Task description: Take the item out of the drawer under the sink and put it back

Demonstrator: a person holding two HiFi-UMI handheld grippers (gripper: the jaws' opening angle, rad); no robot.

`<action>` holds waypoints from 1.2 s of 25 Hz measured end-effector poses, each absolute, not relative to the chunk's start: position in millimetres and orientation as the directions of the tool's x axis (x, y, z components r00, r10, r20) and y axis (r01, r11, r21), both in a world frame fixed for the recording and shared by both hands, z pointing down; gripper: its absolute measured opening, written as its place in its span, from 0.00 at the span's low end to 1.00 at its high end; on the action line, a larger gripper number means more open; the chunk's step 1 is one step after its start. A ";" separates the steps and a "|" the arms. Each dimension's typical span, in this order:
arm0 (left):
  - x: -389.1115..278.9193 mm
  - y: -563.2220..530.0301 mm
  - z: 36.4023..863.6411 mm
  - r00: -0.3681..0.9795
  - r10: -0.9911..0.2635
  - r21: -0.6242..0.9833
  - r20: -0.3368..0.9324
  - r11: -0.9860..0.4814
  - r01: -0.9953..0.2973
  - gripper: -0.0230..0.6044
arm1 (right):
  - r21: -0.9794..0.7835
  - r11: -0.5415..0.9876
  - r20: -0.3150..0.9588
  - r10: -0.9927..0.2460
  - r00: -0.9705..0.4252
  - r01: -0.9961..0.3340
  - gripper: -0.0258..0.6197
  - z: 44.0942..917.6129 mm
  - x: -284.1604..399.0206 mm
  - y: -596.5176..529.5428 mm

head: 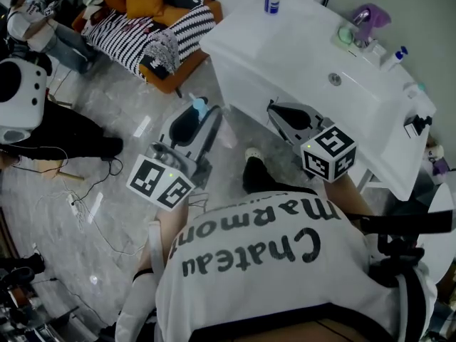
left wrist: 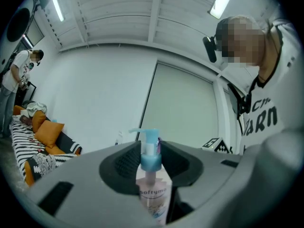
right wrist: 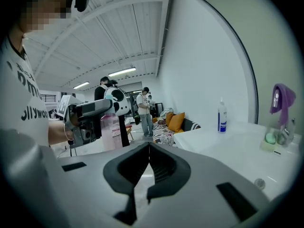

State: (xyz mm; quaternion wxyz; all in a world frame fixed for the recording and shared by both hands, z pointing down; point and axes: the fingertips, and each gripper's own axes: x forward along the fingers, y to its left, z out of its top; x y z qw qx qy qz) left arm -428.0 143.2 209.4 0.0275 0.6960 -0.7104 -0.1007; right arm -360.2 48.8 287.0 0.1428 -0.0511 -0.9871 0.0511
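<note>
Head view, left gripper (head: pixel 191 123) grasping pump bottle (head: pixel 200 108), right gripper (head: pixel 279 111) clenched beside sink (head: pixel 299 63) edge

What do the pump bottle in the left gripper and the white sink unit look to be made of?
The pump bottle looks like clear plastic, since its pinkish contents show through, and it has a smooth light-blue plastic pump. The sink unit is smooth, glossy white, probably ceramic or resin; the look leaves it open.

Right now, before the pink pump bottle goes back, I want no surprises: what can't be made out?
Drawer under the white sink counter: head view, seen too steeply, right gripper partly in front.
Pink pump bottle in the left gripper: base hidden by that gripper's body, left gripper view.
White-and-blue bottle on the counter: print too small, right gripper view.
</note>
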 end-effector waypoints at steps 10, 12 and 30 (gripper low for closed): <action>-497.6 78.1 188.2 -0.016 -0.990 0.158 -0.139 -0.006 -0.987 0.24 | -0.103 0.992 0.281 0.099 -0.955 0.073 0.06 281.4 -429.2 -20.6; -511.0 61.9 187.2 -0.019 -0.989 0.166 -0.146 -0.005 -0.986 0.24 | -0.105 0.992 0.287 0.093 -0.954 0.065 0.06 282.6 -440.3 -37.6; -600.0 -56.8 190.0 0.025 -0.990 0.196 -0.135 -0.052 -0.979 0.24 | -0.121 0.992 0.310 0.061 -0.949 0.024 0.06 284.3 -527.7 -148.1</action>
